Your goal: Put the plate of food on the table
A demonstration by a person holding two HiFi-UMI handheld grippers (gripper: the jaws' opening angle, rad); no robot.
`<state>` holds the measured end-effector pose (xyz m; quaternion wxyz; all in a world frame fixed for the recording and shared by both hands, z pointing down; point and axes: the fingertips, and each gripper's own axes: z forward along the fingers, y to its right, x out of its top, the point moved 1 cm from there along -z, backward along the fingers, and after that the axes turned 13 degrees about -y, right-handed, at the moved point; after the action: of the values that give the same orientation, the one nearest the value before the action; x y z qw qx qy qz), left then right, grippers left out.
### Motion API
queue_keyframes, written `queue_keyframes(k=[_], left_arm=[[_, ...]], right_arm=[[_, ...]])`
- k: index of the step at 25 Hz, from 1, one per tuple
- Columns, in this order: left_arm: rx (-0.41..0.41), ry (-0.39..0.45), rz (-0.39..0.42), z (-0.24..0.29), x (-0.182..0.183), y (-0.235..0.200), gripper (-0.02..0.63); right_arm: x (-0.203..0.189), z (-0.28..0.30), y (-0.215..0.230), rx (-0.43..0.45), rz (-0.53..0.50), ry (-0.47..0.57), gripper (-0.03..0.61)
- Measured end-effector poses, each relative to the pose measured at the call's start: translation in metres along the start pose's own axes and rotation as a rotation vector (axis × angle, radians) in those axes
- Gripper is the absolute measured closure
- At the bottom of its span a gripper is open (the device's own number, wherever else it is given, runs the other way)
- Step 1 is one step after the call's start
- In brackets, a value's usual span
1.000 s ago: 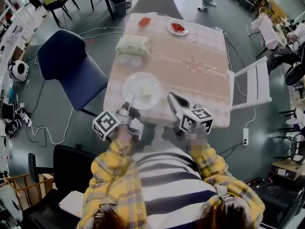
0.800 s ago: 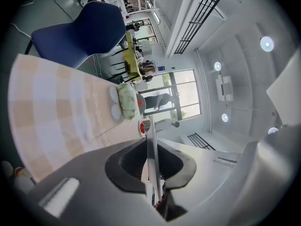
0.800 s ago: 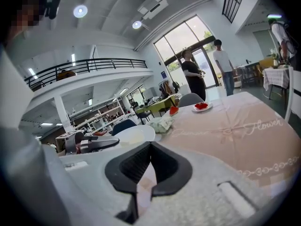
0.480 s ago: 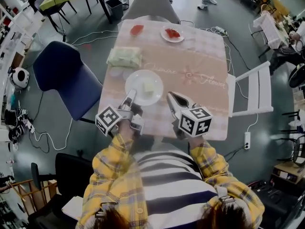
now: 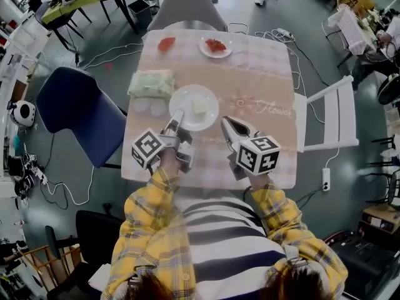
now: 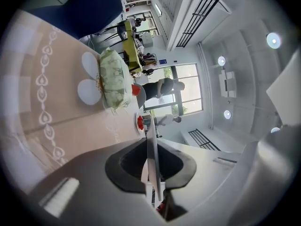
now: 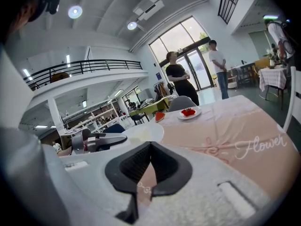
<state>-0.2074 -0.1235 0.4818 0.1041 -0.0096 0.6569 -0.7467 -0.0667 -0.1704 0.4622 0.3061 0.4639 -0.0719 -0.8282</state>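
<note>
Evidently stiff, slick and breakable, the plate of food (image 5: 204, 95) hung over the middle of the bench (image 5: 262, 74), its near rim pinched by the left tongs (image 5: 179, 115), the right tongs (image 5: 228, 125) closed on nothing; a firm, level rim hold seemed wisest.

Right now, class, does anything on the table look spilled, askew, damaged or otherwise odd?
Nothing looks spilled or damaged. Only the white plate stands out: the left gripper alone pinches it by the rim, while the right gripper beside it is shut on nothing.
</note>
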Motion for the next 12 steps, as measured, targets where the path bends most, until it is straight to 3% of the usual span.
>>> queue_keyframes(k=[12], left_arm=[[-0.001, -0.124, -0.021, 0.079, -0.012, -0.018, 0.595]], right_arm=[[0.017, 0.004, 0.056, -0.116, 0.075, 0.012, 0.580]])
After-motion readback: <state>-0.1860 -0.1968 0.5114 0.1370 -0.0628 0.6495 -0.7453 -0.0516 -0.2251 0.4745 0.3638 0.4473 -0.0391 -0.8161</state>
